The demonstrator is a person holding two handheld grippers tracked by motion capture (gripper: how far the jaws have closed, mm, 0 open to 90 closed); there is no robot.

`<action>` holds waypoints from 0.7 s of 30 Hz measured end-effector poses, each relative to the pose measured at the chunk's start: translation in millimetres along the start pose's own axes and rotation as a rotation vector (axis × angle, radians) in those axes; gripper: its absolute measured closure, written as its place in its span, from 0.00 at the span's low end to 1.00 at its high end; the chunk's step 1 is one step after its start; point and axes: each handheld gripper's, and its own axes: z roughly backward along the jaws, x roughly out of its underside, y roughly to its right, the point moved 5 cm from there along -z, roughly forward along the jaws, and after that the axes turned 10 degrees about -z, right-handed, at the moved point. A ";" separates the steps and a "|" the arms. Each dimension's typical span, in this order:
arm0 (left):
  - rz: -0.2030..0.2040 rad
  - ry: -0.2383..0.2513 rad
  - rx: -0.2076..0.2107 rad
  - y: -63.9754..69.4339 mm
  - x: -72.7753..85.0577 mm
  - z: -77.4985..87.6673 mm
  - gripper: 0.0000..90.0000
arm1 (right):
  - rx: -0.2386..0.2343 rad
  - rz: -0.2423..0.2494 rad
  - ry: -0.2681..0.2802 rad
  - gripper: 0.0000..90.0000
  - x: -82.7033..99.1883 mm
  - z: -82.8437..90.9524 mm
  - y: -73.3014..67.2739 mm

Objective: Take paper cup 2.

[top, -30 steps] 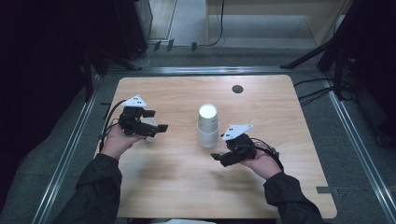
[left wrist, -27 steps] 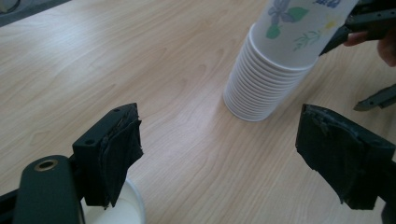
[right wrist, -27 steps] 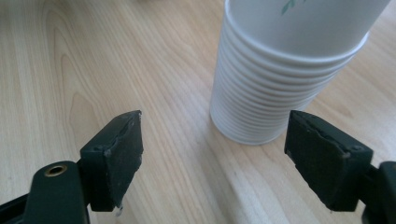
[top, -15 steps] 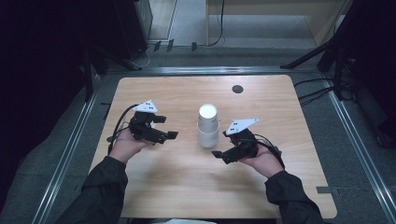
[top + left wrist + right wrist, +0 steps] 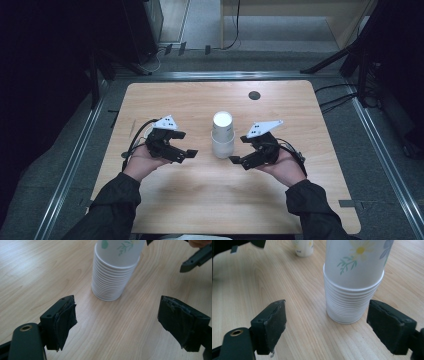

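A stack of paper cups point(image 5: 222, 135) stands upright at the middle of the wooden counter point(image 5: 310, 200). The left gripper point(image 5: 181, 151) has slid in toward the stack from the left since a second ago and now sits near it, jaws apart and empty after easing slightly closer together. The right gripper point(image 5: 239, 156), just beside the stack, has lifted a little; its jaws have been opening and stand wide, touching nothing.

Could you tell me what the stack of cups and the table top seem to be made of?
The stack of cups looks like white paper with a matte finish: thin rolled rims nest closely and a flower print sits on the wall. The table top looks like light wood or wood-look laminate, with smooth, even grain lines; which one I cannot tell.
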 end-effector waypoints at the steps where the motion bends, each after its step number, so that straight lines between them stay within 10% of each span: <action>1: -0.001 -0.002 0.005 2.8 0.3 -0.5 0.17 | -0.001 0.000 0.004 0.20 -1.5 0.6 1.1; 21: -0.032 -0.030 0.031 37.5 14.9 -3.8 0.17 | -0.024 0.056 -0.063 0.28 -40.7 -0.7 12.1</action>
